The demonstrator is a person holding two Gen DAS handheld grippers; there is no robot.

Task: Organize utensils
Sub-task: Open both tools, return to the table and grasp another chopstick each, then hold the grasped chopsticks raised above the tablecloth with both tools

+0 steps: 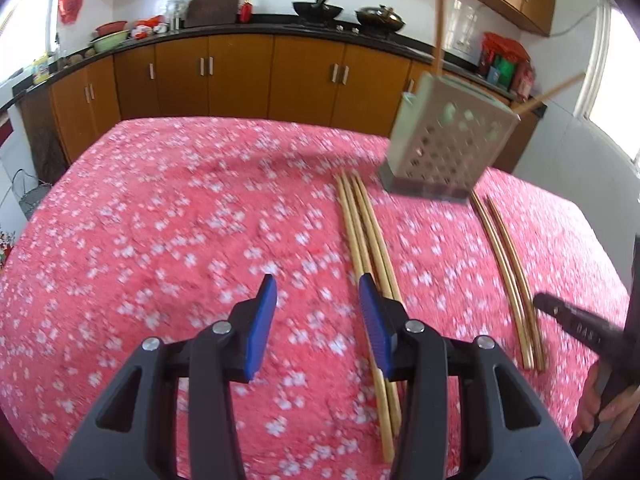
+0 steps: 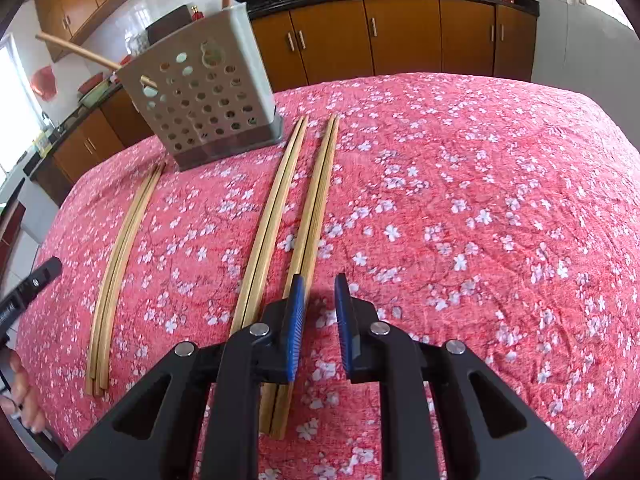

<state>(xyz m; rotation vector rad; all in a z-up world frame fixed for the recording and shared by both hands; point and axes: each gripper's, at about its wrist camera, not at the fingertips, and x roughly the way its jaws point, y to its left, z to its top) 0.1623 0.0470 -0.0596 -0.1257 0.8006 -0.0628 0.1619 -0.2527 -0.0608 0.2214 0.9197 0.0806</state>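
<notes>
Pink floral tabletop (image 2: 460, 200) is spread with light, stiff chopsticks (image 2: 316, 208) just ahead of the right tool (image 2: 320, 312), narrowly parted and empty; mid-shaft is best gripped.

Open tablecloth (image 2: 480, 200) lies unobstructed right of the rightmost chopstick pair (image 2: 316, 208), while the perforated utensil holder (image 2: 204, 108) blocks the far side and three chopstick groups leave only narrow lanes between them.
</notes>
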